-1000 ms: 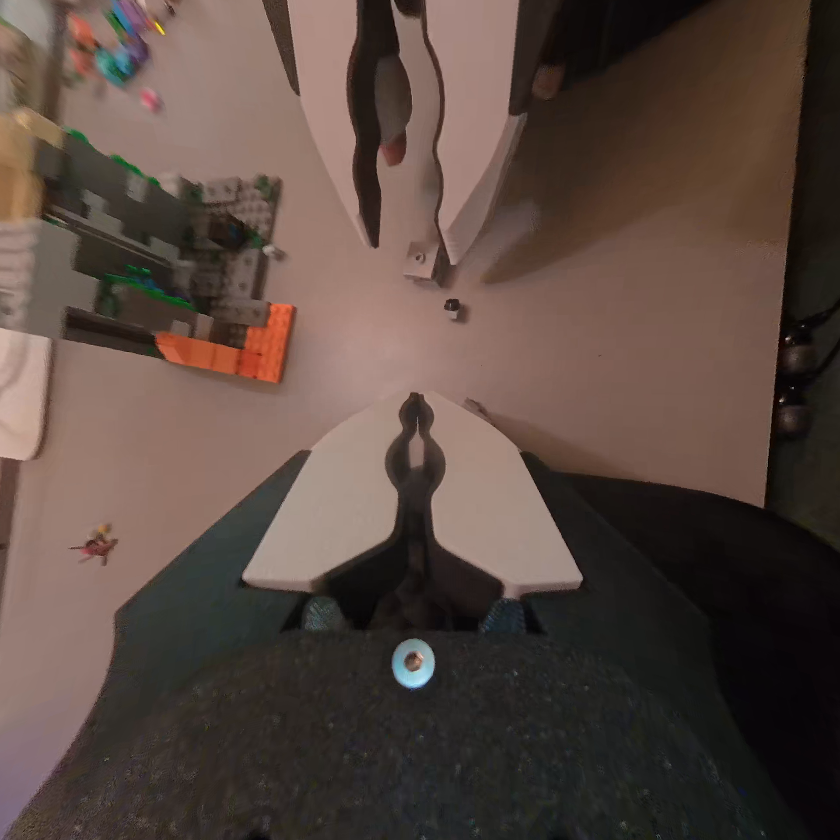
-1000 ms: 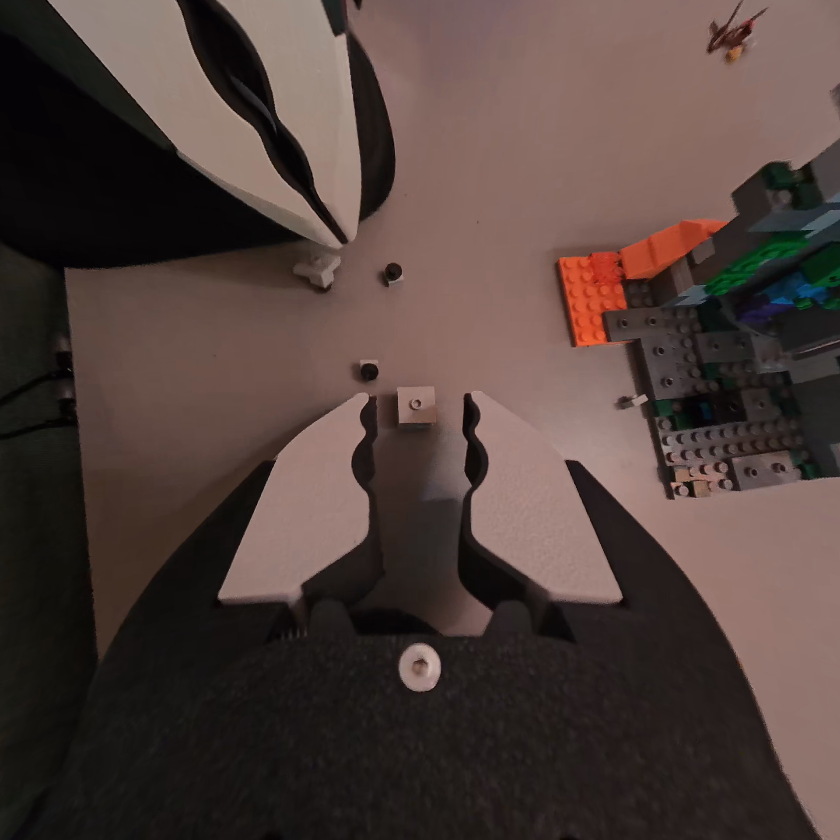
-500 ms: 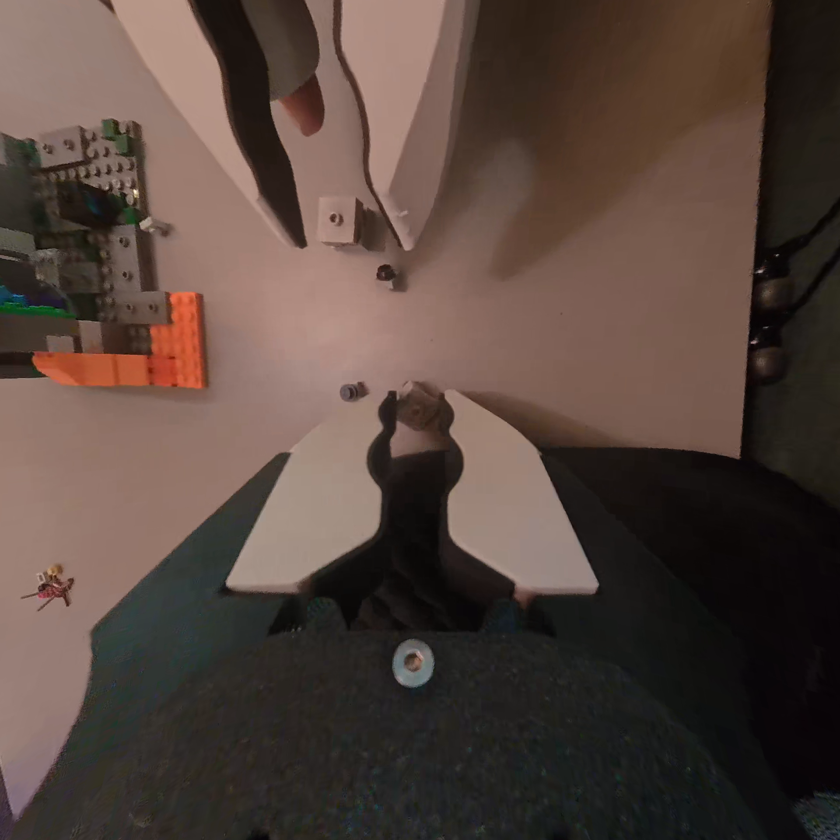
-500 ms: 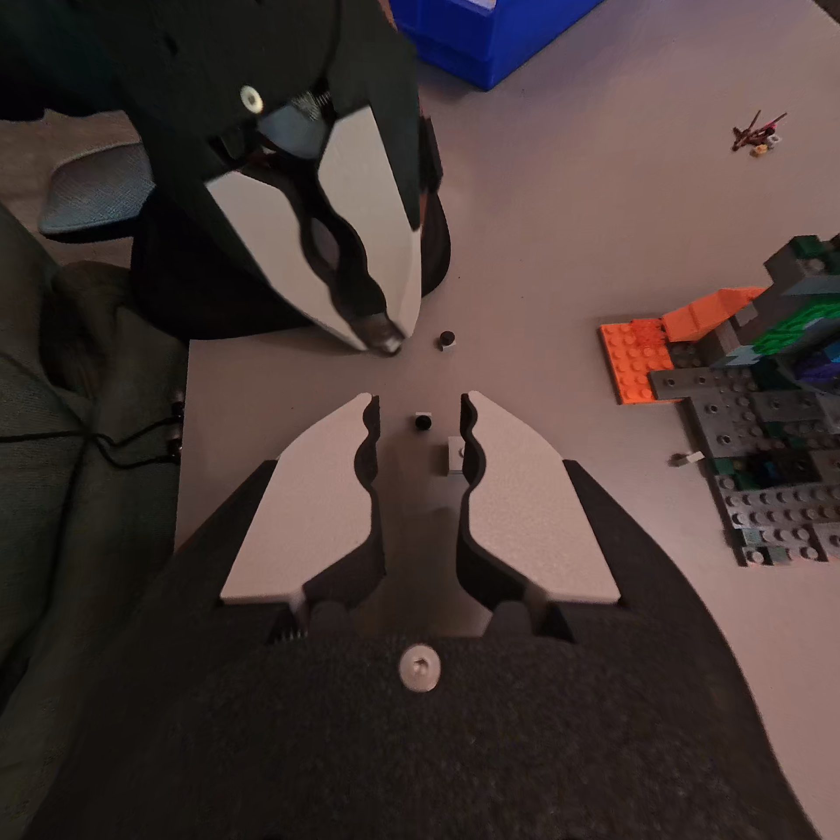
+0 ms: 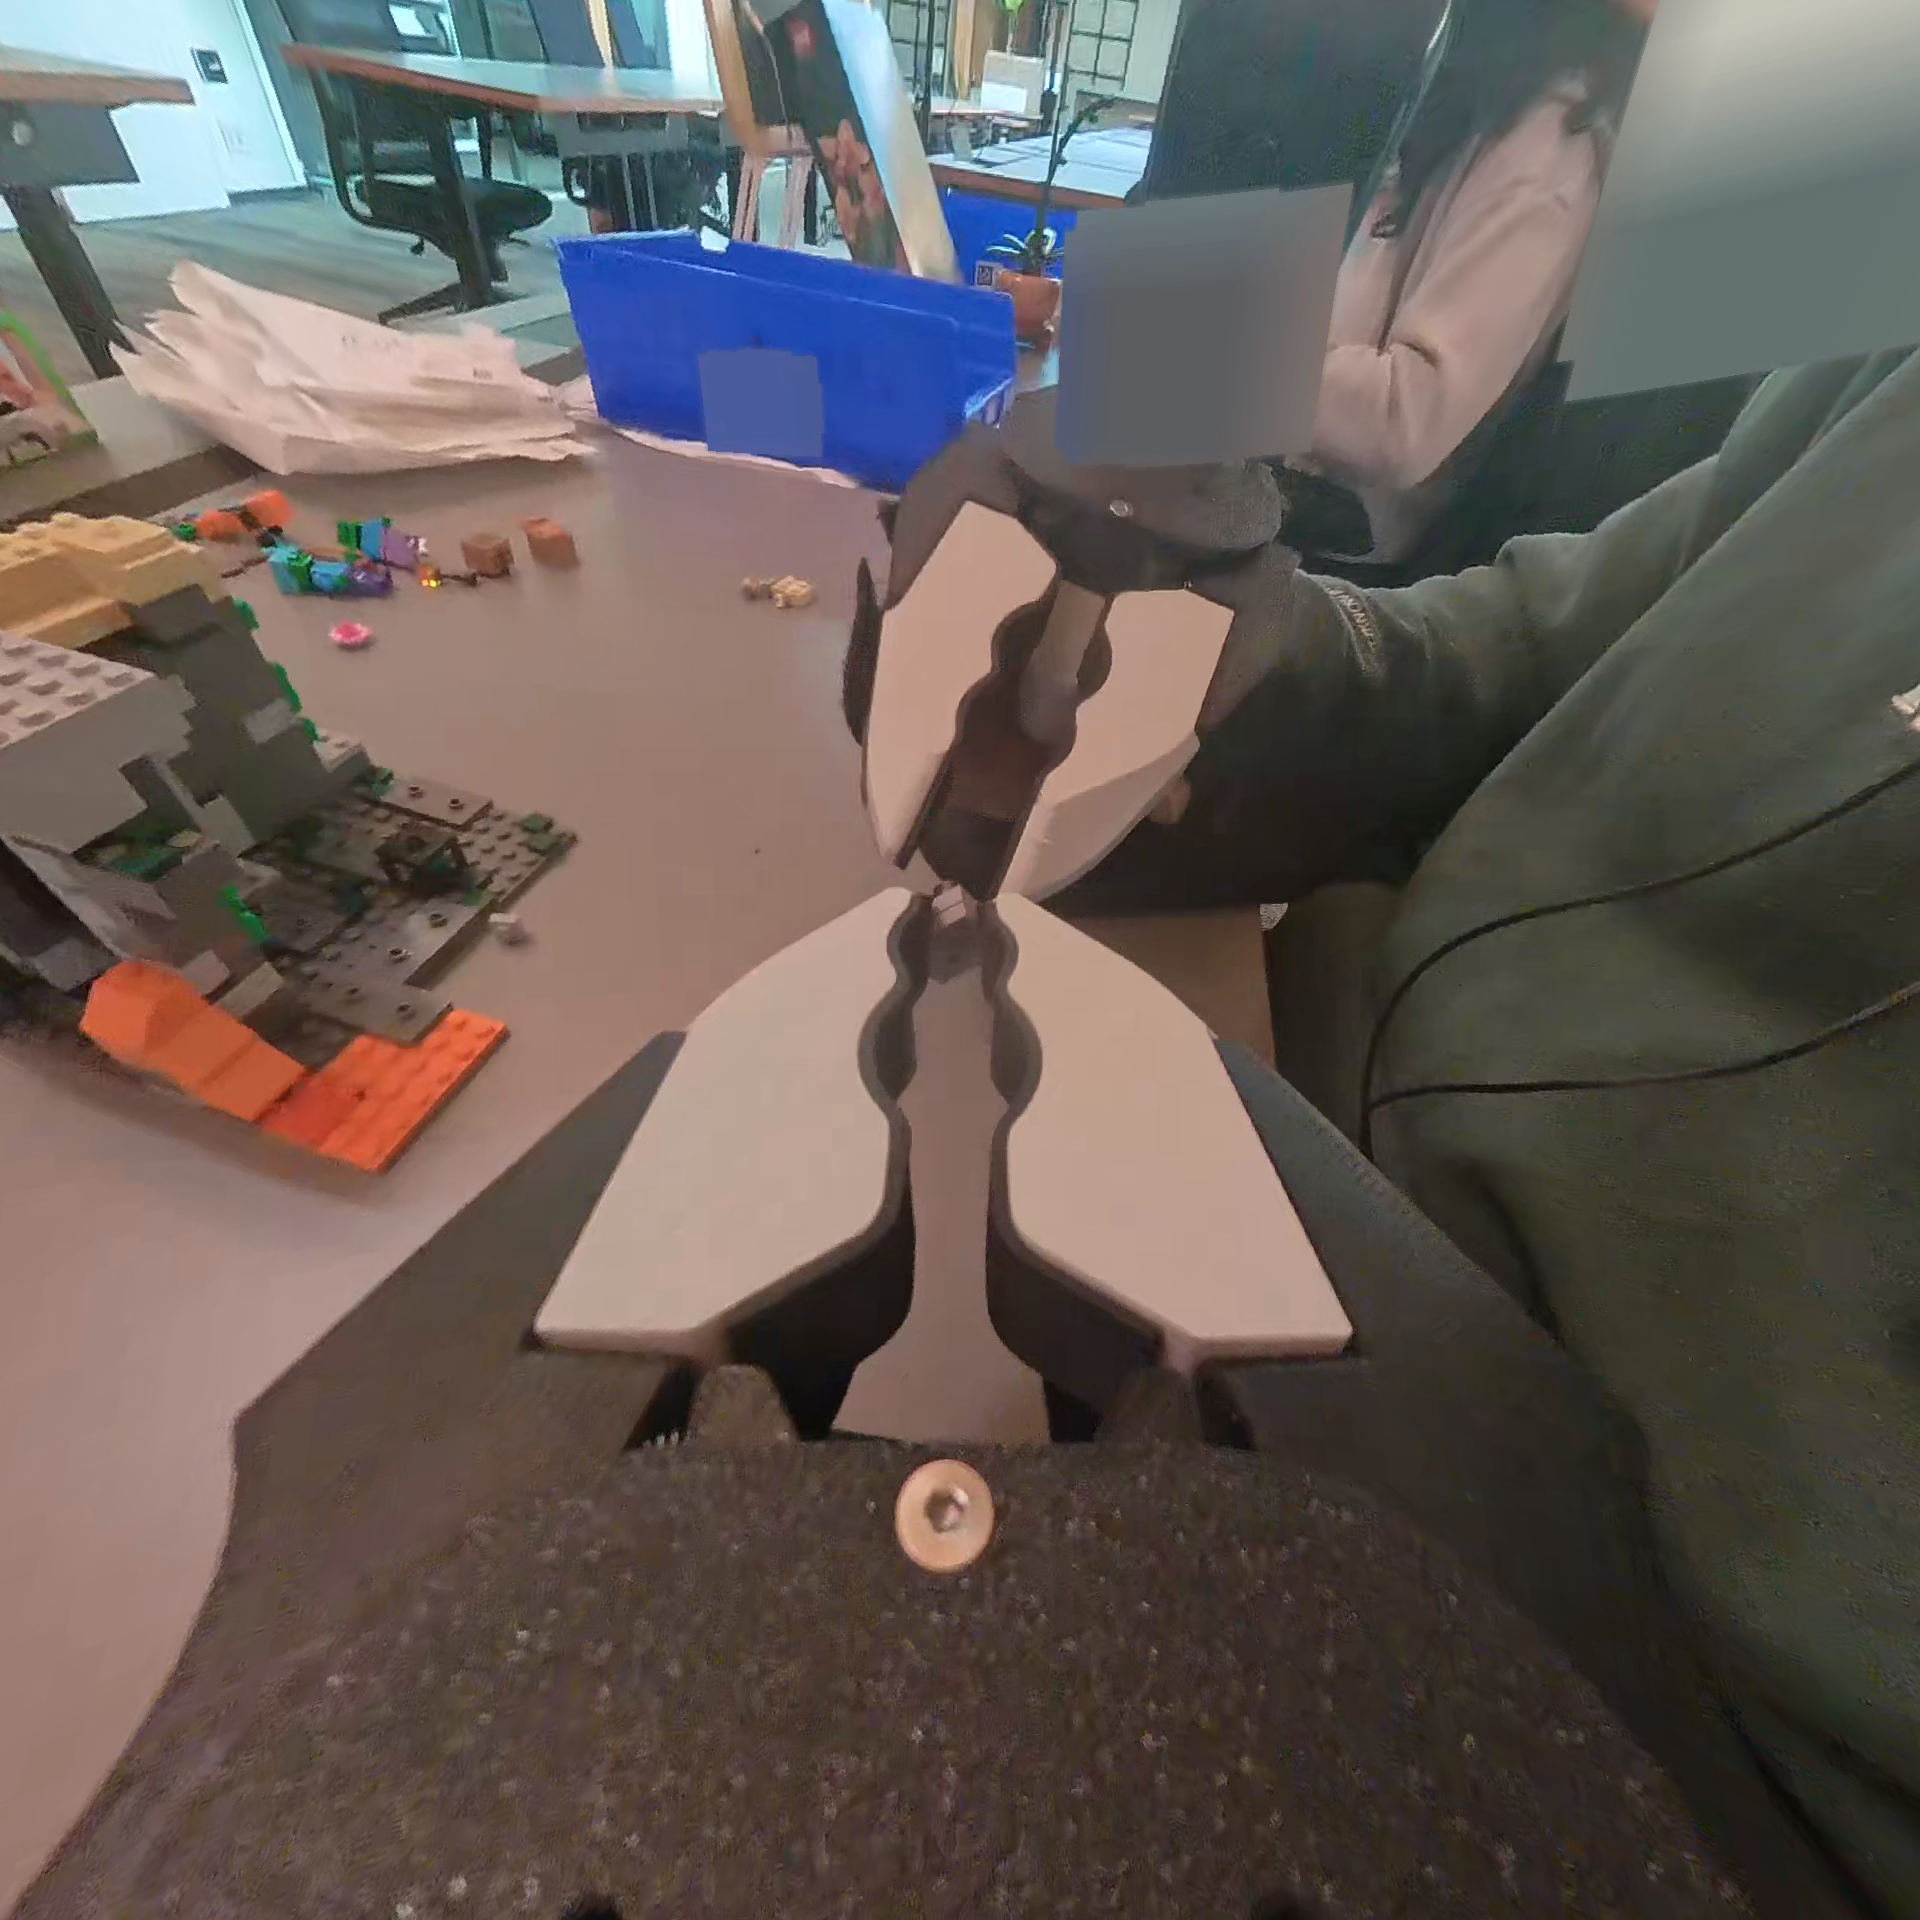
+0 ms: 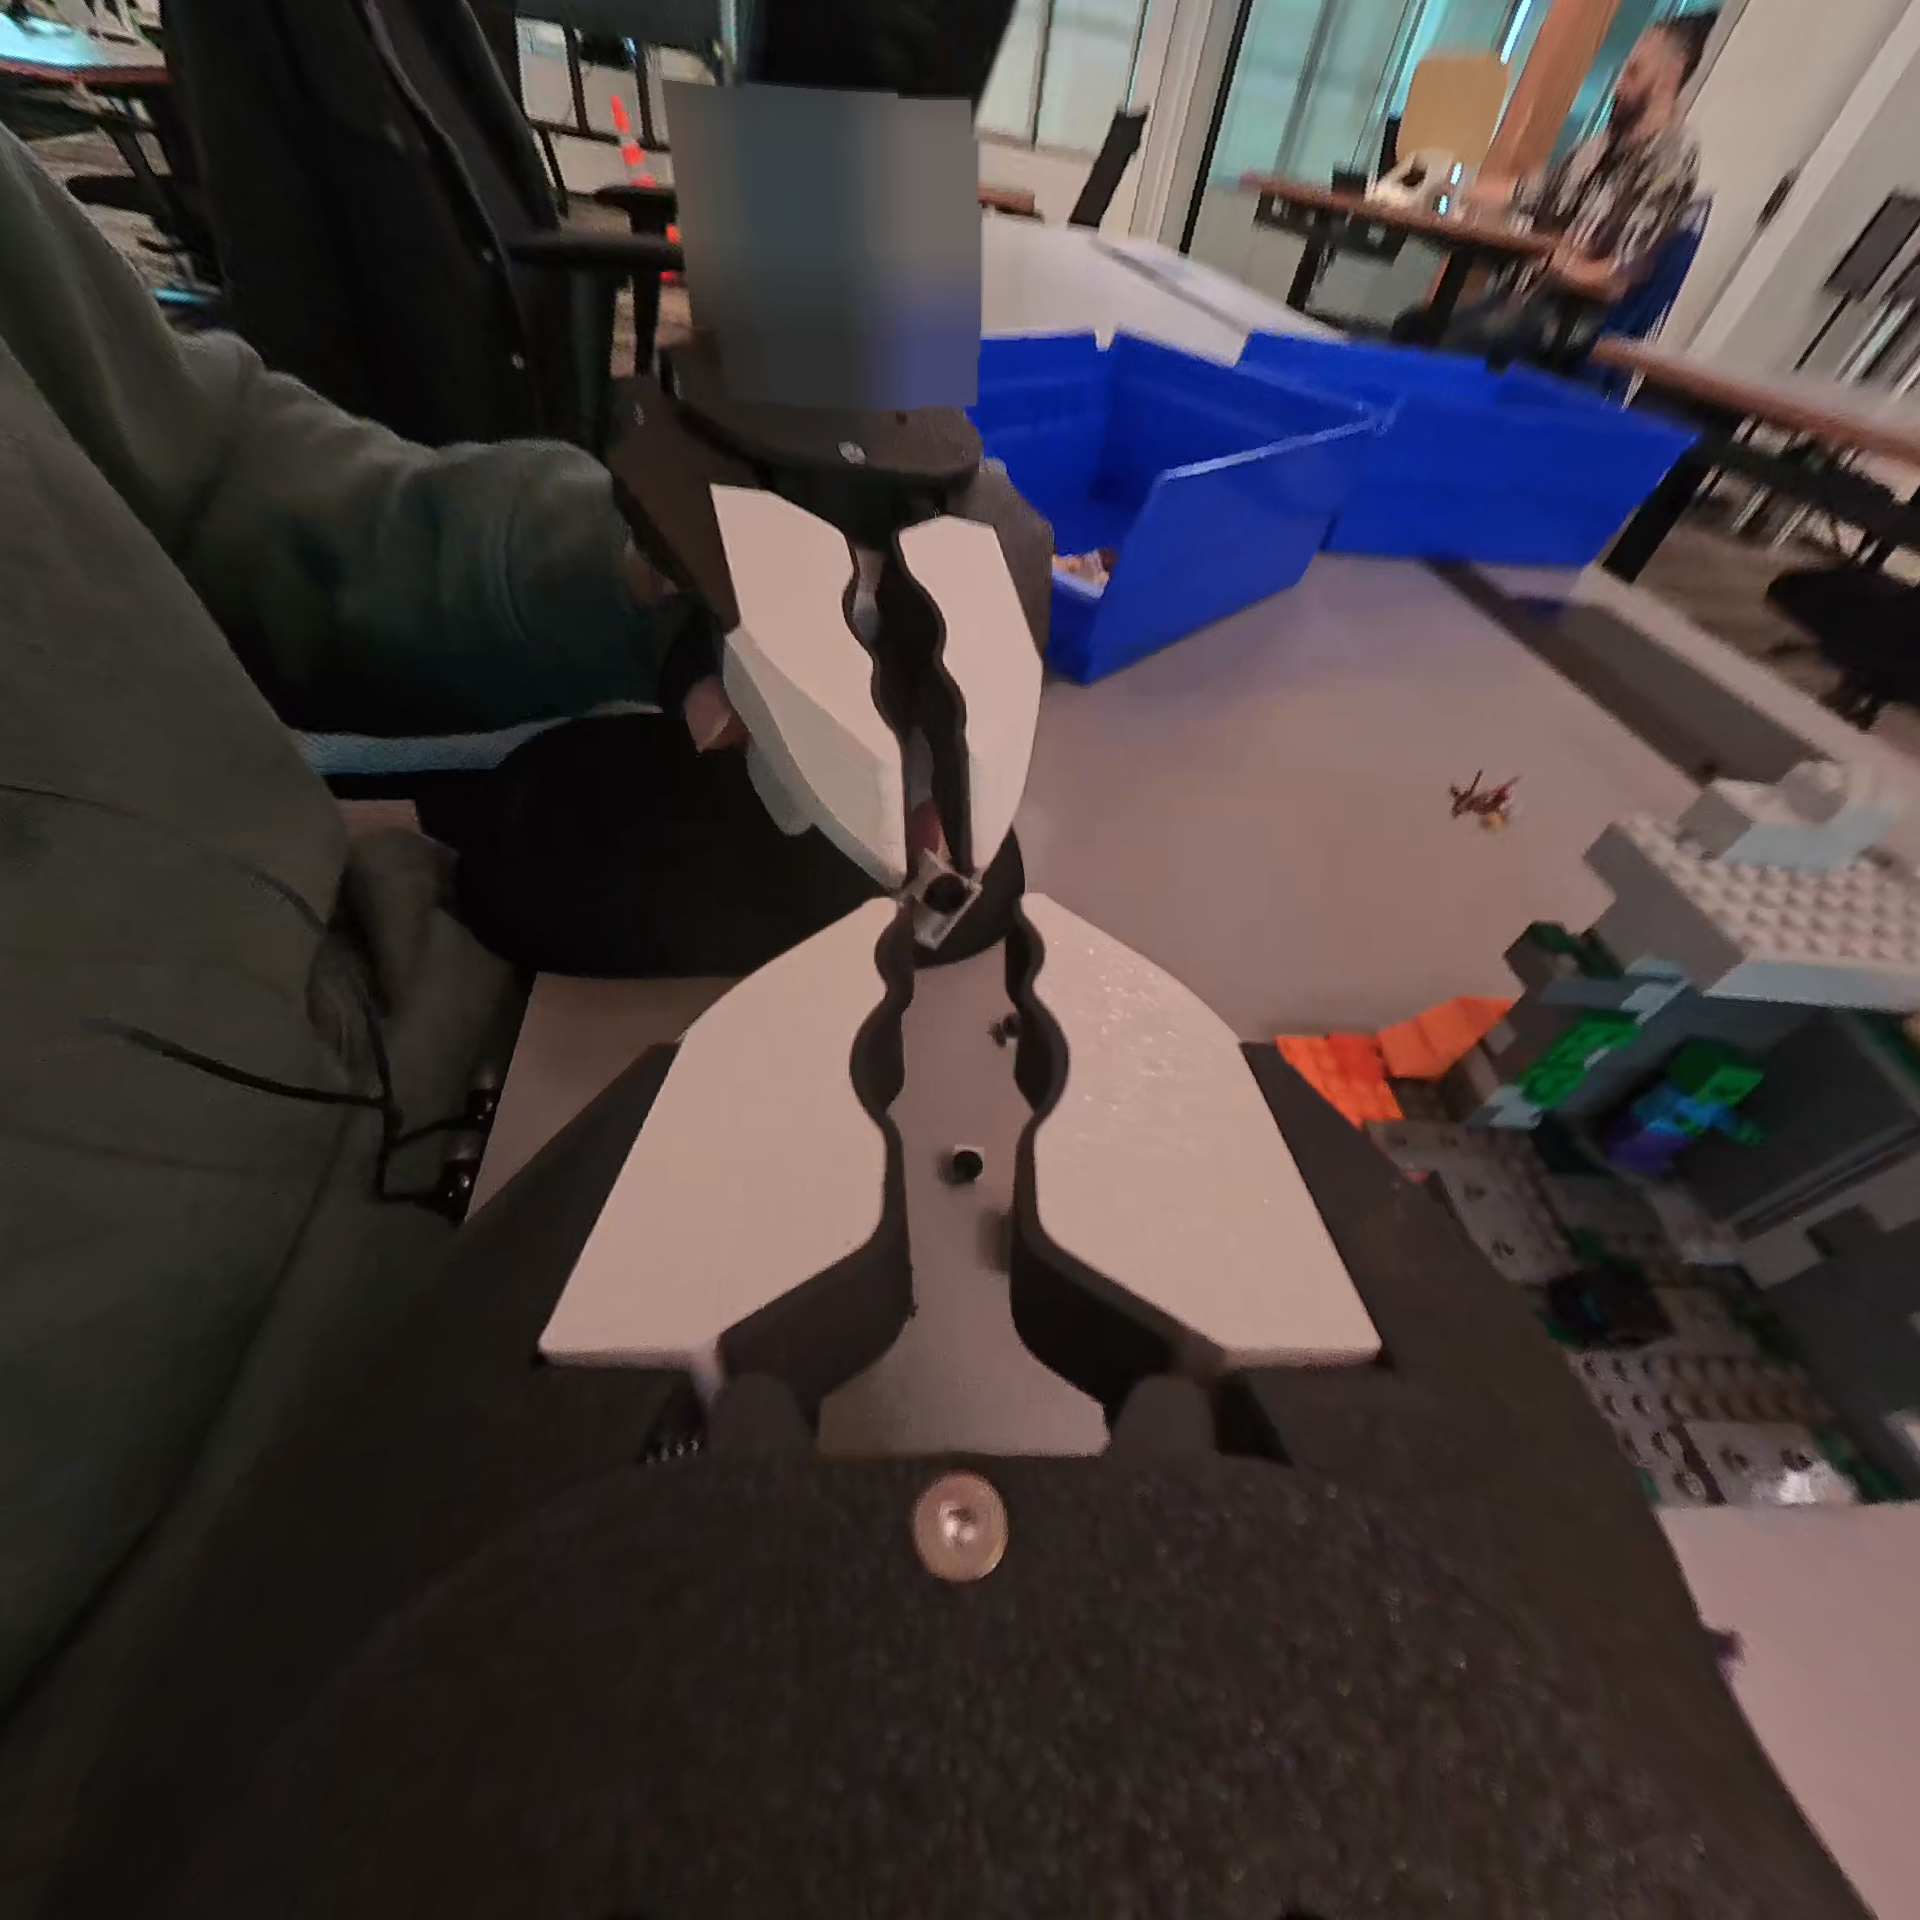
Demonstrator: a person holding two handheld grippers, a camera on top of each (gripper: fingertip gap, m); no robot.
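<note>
Dim, warm light over the table [image 5: 665,727]; bkgd windows much brighter, esp. upper right of right wrist view. Strong wide-angle bend at edges. Motion blur on the blue bin [image 6: 1195,499] and brick model [image 6: 1662,1091]; soft shadows, no glare.

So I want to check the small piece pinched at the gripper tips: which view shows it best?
The right wrist view: the small grey piece with a dark round hole shows clearly at the left gripper tips, meeting the right gripper. The left wrist view shows only a dim sliver of it between the tips.
</note>
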